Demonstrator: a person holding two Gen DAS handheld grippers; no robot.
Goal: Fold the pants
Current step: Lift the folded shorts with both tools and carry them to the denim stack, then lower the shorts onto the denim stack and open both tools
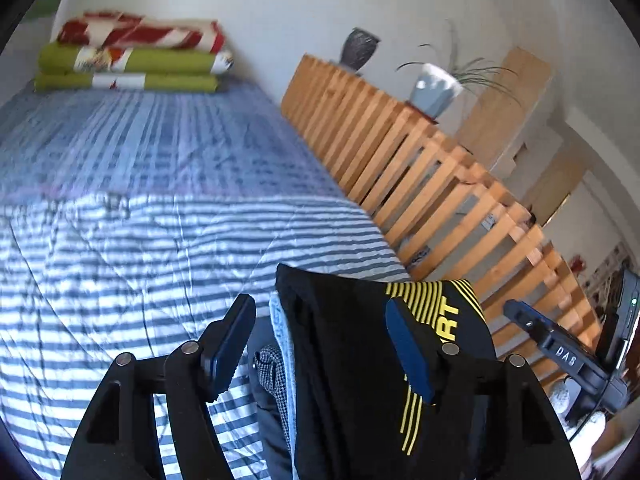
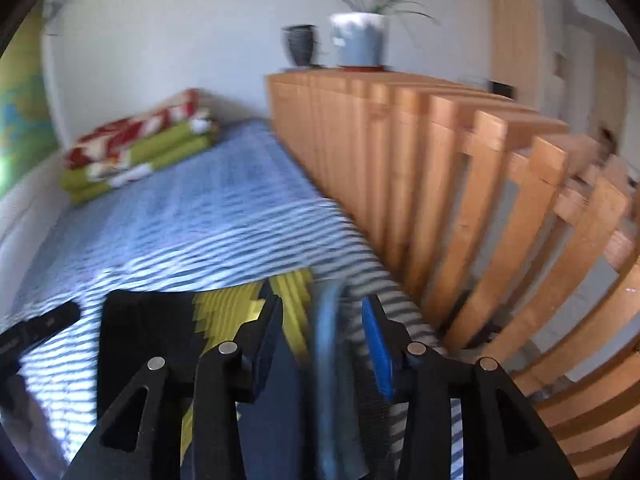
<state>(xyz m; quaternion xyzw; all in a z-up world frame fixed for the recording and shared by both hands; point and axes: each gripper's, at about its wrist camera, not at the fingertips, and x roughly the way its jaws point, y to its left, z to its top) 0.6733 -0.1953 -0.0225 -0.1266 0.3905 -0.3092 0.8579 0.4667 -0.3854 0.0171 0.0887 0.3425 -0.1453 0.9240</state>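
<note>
My left gripper [image 1: 320, 356] is spread around the black pants [image 1: 360, 360], the right gripper [image 2: 324, 344] too, at the bed's [image 1: 140, 240] edge beside the wooden slats [image 1: 420, 168].

The right gripper [image 2: 322, 340] has its jaws apart over the striped bed cover [image 2: 192, 240]. Between its fingers hang blurred blue and dark cloths, and the pads do not press them. The black pants [image 2: 148, 344] with yellow stripes lie on the left. A wooden slatted rail [image 2: 460, 184] stands on the right.
</note>
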